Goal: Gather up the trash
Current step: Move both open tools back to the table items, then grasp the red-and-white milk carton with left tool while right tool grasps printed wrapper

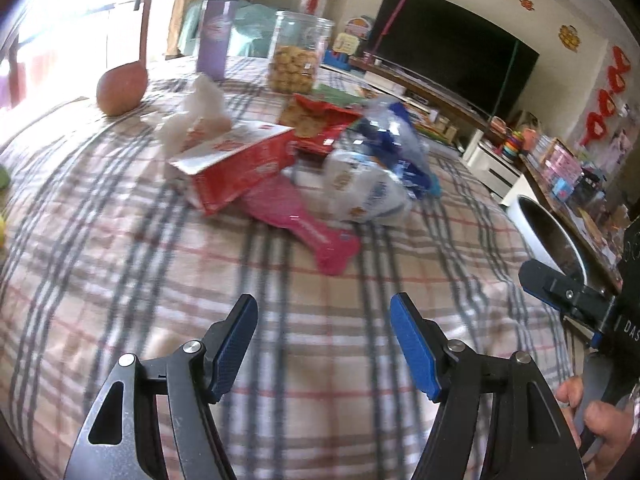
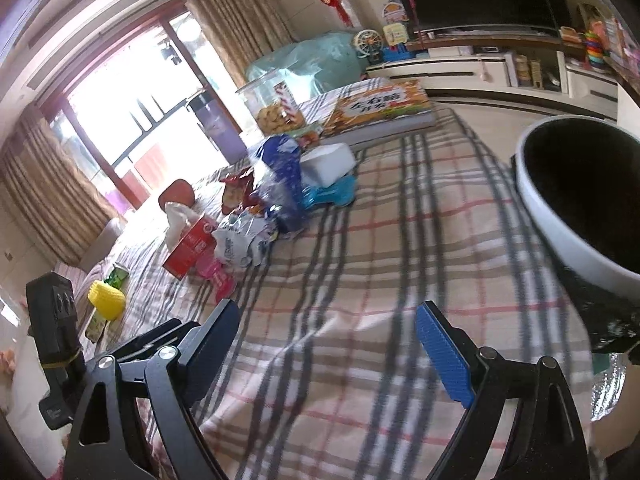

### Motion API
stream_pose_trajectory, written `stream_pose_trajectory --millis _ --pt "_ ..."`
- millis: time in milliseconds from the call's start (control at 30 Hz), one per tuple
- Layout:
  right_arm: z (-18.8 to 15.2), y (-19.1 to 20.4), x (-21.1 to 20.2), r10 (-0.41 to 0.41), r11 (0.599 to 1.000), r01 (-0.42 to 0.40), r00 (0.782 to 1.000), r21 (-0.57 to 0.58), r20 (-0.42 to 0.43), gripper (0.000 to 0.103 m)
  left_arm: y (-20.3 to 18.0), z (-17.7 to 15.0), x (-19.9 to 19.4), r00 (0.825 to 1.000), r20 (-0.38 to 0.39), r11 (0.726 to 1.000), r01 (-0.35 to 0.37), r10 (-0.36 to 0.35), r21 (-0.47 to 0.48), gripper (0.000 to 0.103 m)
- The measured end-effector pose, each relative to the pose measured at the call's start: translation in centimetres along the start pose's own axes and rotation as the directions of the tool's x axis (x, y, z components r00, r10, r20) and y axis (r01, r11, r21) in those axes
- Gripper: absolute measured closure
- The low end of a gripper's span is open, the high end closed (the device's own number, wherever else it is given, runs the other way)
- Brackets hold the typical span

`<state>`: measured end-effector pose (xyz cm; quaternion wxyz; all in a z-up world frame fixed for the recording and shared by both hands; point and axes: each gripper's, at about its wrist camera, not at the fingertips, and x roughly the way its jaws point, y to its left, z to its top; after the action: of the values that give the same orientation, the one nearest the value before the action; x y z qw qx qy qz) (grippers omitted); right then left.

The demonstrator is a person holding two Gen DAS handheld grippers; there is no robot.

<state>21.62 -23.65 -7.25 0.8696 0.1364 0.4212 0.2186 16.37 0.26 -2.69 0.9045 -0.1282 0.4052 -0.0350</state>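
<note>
A heap of trash lies on the plaid tablecloth: a pink wrapper, a white and blue plastic bag, a red snack bag and a red tissue box with white tissue sticking out. The heap also shows in the right wrist view, with the pink wrapper and a blue bag. My left gripper is open and empty, short of the pink wrapper. My right gripper is open and empty over bare cloth. A white trash bin with a dark inside stands at the table's right edge.
A cookie jar, a purple bottle and a brown gourd stand behind the heap. A yellow cup sits at the left. A white foam box and an orange carton lie farther back. The bin shows at right.
</note>
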Motion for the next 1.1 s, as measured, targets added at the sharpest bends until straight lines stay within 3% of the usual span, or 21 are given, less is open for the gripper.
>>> stream_pose_trajectory --millis 633,833,1000,1033,1067,1100 --pt "1.6 5.5 5.4 0.051 0.996 -0.053 0.998 -0.065 -0.039 0.013 6.0 5.9 3.2 0.999 -0.025 0.999 -0.041 0.041 0.019 0.034" --pt "3.0 5.7 7.7 0.080 0.997 -0.081 0.996 -0.013 -0.047 0.018 6.8 7.9 4.6 1.000 -0.012 0.999 -0.026 0.026 0.036 0.033" --pt "3.3 5.5 9.6 0.092 0.995 -0.090 0.993 0.031 -0.078 0.035 6.5 8.2 6.1 1.000 -0.009 0.999 -0.015 0.015 0.045 0.034" --pt "3.3 5.4 9.9 0.095 0.995 -0.092 0.992 0.039 -0.083 0.045 6.4 8.3 6.3 1.000 -0.008 0.999 -0.011 0.011 0.049 0.035" --pt "3.3 5.3 10.1 0.096 0.995 -0.093 0.992 0.039 -0.087 0.061 6.2 8.3 6.5 1.000 -0.008 0.999 -0.004 0.004 0.054 0.041" --pt "3.2 5.2 10.1 0.100 0.995 -0.097 0.991 0.037 -0.088 0.070 6.1 8.2 6.6 1.000 -0.009 0.998 0.002 -0.001 0.062 0.047"
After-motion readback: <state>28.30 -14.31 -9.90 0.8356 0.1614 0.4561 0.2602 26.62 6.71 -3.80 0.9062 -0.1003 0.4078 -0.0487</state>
